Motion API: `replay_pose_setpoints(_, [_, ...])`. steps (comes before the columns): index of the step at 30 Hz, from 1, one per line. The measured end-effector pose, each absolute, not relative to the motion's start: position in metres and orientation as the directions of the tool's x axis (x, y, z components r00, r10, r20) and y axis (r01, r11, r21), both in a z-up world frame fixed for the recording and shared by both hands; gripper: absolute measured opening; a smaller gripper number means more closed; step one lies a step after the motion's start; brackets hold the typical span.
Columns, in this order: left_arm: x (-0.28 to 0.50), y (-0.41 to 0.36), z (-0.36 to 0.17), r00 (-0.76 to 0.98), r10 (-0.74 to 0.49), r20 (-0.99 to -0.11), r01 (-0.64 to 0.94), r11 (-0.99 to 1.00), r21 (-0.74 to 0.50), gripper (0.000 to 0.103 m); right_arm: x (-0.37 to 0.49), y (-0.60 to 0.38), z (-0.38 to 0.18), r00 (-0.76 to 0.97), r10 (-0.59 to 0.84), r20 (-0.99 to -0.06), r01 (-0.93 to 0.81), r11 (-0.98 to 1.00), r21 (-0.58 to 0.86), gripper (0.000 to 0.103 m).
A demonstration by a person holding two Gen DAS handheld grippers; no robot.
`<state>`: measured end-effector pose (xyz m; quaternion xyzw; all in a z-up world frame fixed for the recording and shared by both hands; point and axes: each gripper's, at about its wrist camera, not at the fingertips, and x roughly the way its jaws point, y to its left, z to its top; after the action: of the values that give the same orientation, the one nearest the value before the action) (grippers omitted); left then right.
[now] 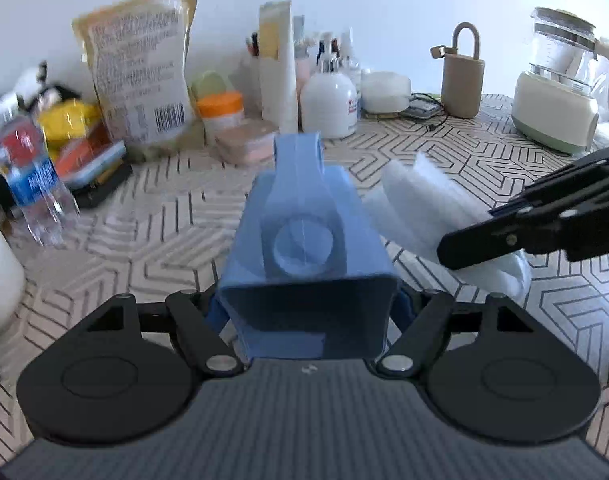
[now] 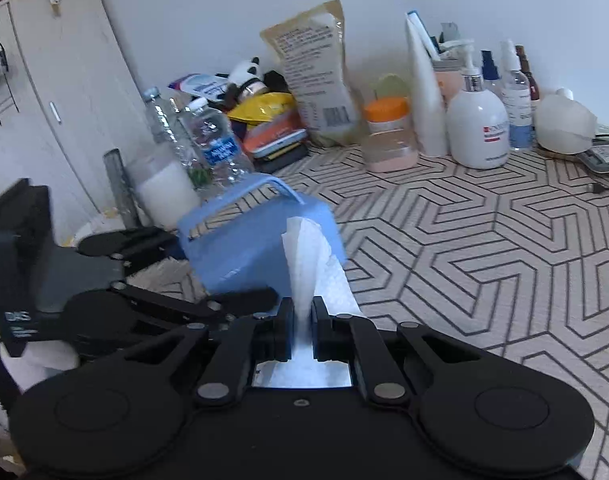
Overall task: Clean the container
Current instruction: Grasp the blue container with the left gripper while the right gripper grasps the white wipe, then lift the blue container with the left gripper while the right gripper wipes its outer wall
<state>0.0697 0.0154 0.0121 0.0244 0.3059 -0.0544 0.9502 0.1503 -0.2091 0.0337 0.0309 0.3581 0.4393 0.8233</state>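
A light blue plastic container (image 1: 304, 216) with a handle lies on its side between the fingers of my left gripper (image 1: 308, 320), which is shut on it, the open mouth toward the camera. In the right wrist view the same container (image 2: 244, 248) sits at the left, with a left finger (image 2: 248, 300) against its side. My right gripper (image 2: 302, 320) is shut on a crumpled white paper towel (image 2: 308, 256) that sticks up close beside the container. From the left wrist view the towel (image 1: 416, 200) and the right gripper (image 1: 464, 248) are just right of the container.
The table has a geometric patterned cloth (image 1: 484, 152). Along the back wall stand a paper bag (image 1: 140, 76), an orange-lidded jar (image 1: 220, 112), a white pump bottle (image 1: 330, 100), a beige bottle (image 1: 462, 80) and a kettle (image 1: 560, 80). A water bottle (image 1: 28, 176) is at the left.
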Motion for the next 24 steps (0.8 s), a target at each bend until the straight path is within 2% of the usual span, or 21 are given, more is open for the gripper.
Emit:
replay_pose_setpoints(9, [0.081, 0.025, 0.01, 0.805, -0.121, -0.581, 0.09, 0.992, -0.083, 0.073, 0.155, -0.201, 0.045, 0.337, 0.778, -0.53, -0.729, 0.572, 0.376, 0.011])
replay_pose_setpoints(15, [0.101, 0.028, 0.01, 0.772, -0.177, -0.611, 0.092, 0.981, -0.169, 0.073, 0.165, -0.2, 0.059, 0.285, 0.843, -0.455, -0.769, 0.485, 0.417, 0.011])
replay_pose_setpoints(18, [0.099, 0.022, 0.007, 0.791, -0.158, -0.592, 0.108, 0.987, -0.12, 0.073, 0.173, -0.199, 0.054, 0.283, 0.843, -0.458, -0.76, 0.488, 0.43, 0.011])
replay_pose_setpoints(24, [0.094, 0.023, 0.003, 0.81, -0.197, -0.553, 0.17, 0.98, -0.1, 0.073, 0.187, -0.205, 0.031, 0.255, 0.842, -0.475, -0.713, 0.496, 0.496, 0.011])
